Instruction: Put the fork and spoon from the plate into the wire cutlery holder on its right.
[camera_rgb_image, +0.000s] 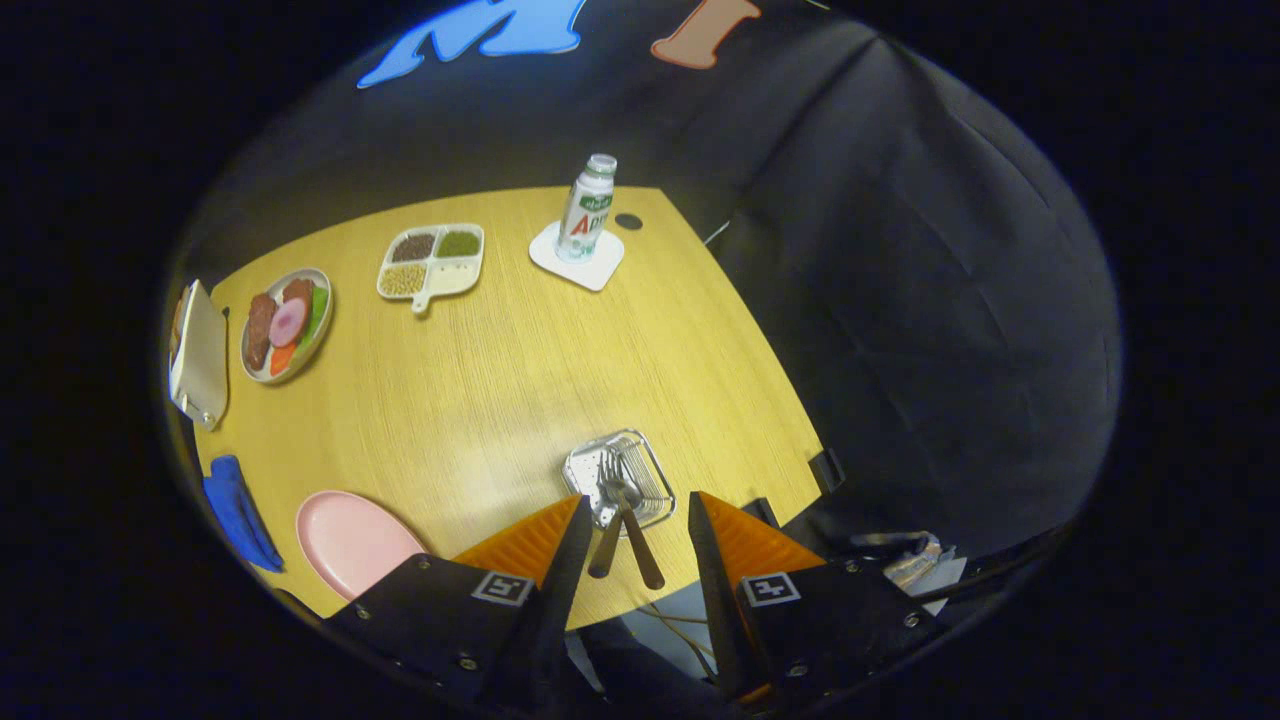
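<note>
The wire cutlery holder (652, 468) stands near the table's front right corner, just ahead of my fingers. The fork (608, 468) and the spoon (630, 495) sit in it with their heads down inside. Their brown handles (645, 555) lean back out of the holder into the gap between my fingers. My gripper (636, 500) is open above the holder, and neither finger touches the handles. To the left of the holder lies the pink plate (350, 540) with nothing on it.
On the wooden table (500, 380) a bottle (585, 208) stands on a white coaster at the far side. A divided dish of grains (432, 262), a plate of food (285, 322), a beige board (198, 355) and a blue cloth (235, 510) line the left.
</note>
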